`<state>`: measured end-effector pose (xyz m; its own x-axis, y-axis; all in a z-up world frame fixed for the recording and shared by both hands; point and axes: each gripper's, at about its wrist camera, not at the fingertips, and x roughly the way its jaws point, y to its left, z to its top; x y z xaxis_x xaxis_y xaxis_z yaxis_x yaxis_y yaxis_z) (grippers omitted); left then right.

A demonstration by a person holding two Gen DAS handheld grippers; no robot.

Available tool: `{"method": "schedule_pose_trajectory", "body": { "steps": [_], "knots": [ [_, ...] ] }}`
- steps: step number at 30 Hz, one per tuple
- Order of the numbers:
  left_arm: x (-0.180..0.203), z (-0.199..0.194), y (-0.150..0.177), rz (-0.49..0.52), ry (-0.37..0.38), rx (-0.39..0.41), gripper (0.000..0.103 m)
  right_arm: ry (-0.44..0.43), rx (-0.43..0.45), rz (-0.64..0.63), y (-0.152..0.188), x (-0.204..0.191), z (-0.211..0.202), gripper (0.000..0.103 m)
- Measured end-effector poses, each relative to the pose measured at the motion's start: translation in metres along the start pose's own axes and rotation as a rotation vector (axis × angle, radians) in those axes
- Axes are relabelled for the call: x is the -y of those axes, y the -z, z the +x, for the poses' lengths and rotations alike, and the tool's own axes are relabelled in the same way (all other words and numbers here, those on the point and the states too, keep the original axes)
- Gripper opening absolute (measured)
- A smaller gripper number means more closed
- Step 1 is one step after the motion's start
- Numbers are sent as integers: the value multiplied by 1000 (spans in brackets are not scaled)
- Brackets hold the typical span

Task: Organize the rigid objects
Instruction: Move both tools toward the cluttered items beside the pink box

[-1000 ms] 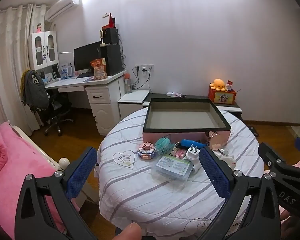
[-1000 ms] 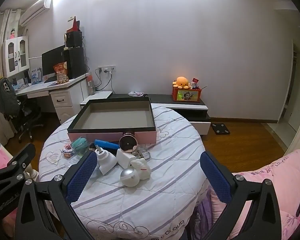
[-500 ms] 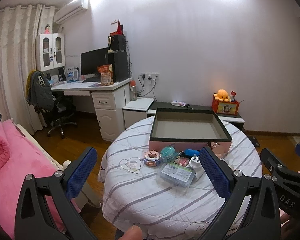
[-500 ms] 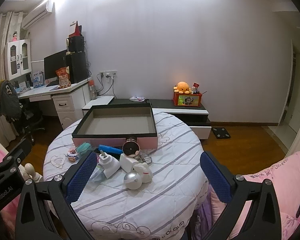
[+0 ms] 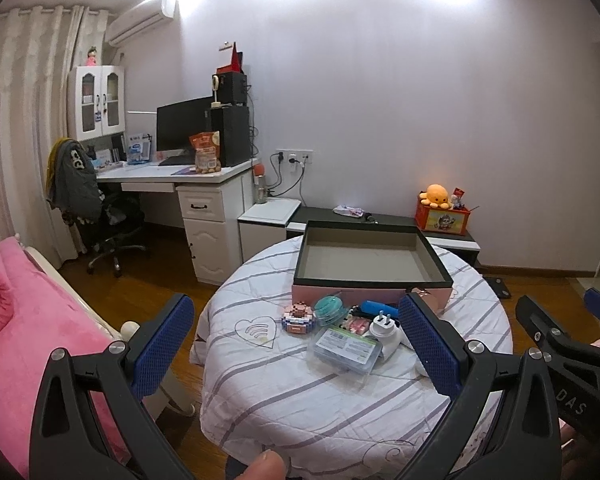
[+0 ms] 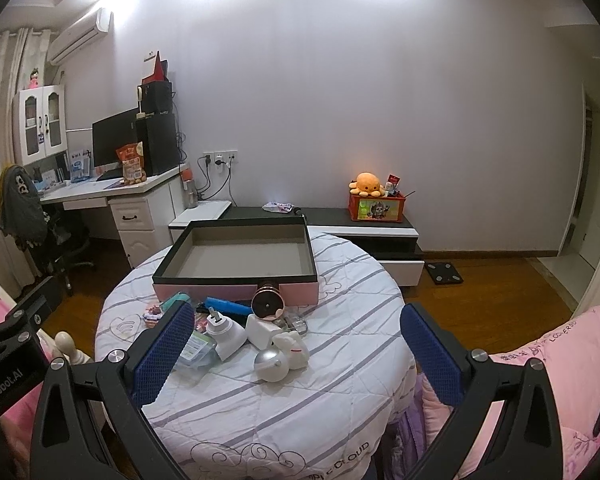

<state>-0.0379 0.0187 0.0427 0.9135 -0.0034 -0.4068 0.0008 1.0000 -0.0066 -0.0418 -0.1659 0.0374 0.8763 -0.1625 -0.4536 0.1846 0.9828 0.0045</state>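
**Objects heaped before an open box, both grippers spread wide and empty**

Small rigid objects are seen piled on the near half of a round table (image 5: 284, 396) covered by a striped white cloth. Behind the pile, toward the far edge, a shallow box (image 5: 370, 280) with a black rim and pink wall is set, its grey floor bare.

In the left wrist view the pile is made up of a brick-built toy (image 5: 298, 317) at the left, a teal round case (image 5: 330, 308) just beside it, a blue tube (image 5: 378, 307) against the box wall, a white plug (image 5: 385, 326) with two prongs up, and a clear flat case (image 5: 348, 347) nearest the camera. In the right wrist view a copper-rimmed round piece (image 6: 267, 303) is seen leaning at the box wall, with a white block (image 6: 261, 330), a white rabbit figure (image 6: 291, 348) and a silver ball (image 6: 271, 365) touching one another in front of it.

The left gripper (image 5: 296, 350) is held above the near left of the table, its blue pads far apart; nothing is gripped or touched. The right gripper (image 6: 298, 354) is likewise held fully spread over the near edge, with nothing between its pads and no contact with the pile. A fingertip (image 5: 262, 466) is seen at the bottom of the left view.
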Motion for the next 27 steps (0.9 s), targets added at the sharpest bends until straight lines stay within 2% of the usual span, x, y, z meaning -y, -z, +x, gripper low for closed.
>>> {"method": "schedule_pose_trajectory", "body": {
  "steps": [17,27],
  "knots": [
    [6,-18,-3,15,57,36,103,52,75,15,-11,11,-33,103],
    [7,-19,-1,13,56,35,103,53,77,8,-11,11,-33,103]
  ]
}}
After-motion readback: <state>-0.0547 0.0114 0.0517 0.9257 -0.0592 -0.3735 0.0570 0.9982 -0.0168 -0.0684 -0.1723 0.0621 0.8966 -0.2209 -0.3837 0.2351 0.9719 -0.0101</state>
